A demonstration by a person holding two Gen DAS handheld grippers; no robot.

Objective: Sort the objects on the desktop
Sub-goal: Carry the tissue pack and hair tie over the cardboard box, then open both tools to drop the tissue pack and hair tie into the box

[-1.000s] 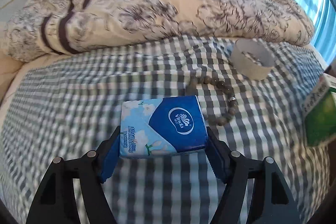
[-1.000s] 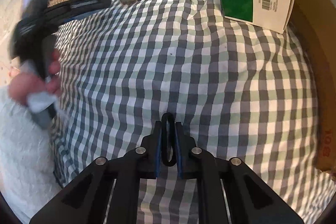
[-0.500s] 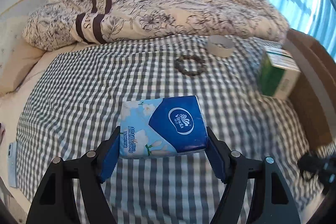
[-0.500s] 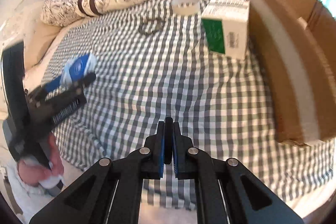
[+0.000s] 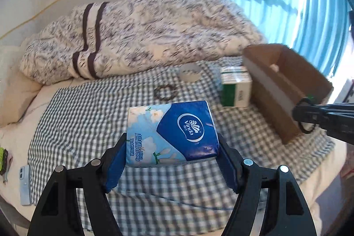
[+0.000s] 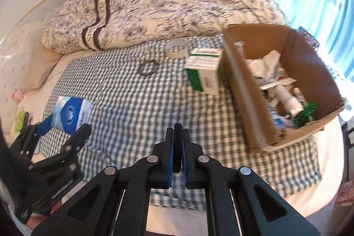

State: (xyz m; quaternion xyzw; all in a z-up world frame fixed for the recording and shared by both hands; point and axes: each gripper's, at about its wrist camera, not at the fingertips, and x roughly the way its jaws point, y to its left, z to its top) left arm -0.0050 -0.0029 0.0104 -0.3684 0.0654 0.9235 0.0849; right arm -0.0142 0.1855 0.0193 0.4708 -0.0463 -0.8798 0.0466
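Left wrist view
My left gripper (image 5: pixel 172 147): clamped on the tissue pack (image 5: pixel 171 133), one blue pad on each end; the pack is lifted clear of the checked cloth (image 5: pixel 88 116).
Bead bracelet (image 5: pixel 164 92): on the cloth at 12 o'clock from the pack, apart from it.
Tape roll (image 5: pixel 190 72): at 1 o'clock, beyond the bracelet, near the quilt (image 5: pixel 137 37).
Green and white carton (image 5: pixel 235 90): at 2 o'clock, standing just beside the cardboard box (image 5: pixel 285 90).
My right gripper (image 5: pixel 306 118): enters at 3 o'clock, a black ring (image 5: pixel 305 116) pinched at its tip, in front of the box's near corner.
Phone (image 5: pixel 25 185): at 8 o'clock, at the cloth's edge.

Right wrist view
My right gripper (image 6: pixel 177 147): pads pressed together on the black ring (image 6: pixel 177 143), seen edge-on, above the cloth.
My left gripper (image 6: pixel 64 125): at 9 o'clock, carrying the tissue pack (image 6: pixel 70 114).
Cardboard box (image 6: pixel 243 81): at 2 o'clock, open-topped, with mixed white, blue and green items inside; blurred, cannot identify them.
Carton (image 6: pixel 205 74): at 1 o'clock, against the box's left wall.
Tape roll (image 6: pixel 177 49) and bracelet (image 6: pixel 149 66): at 12 o'clock, near the quilt.
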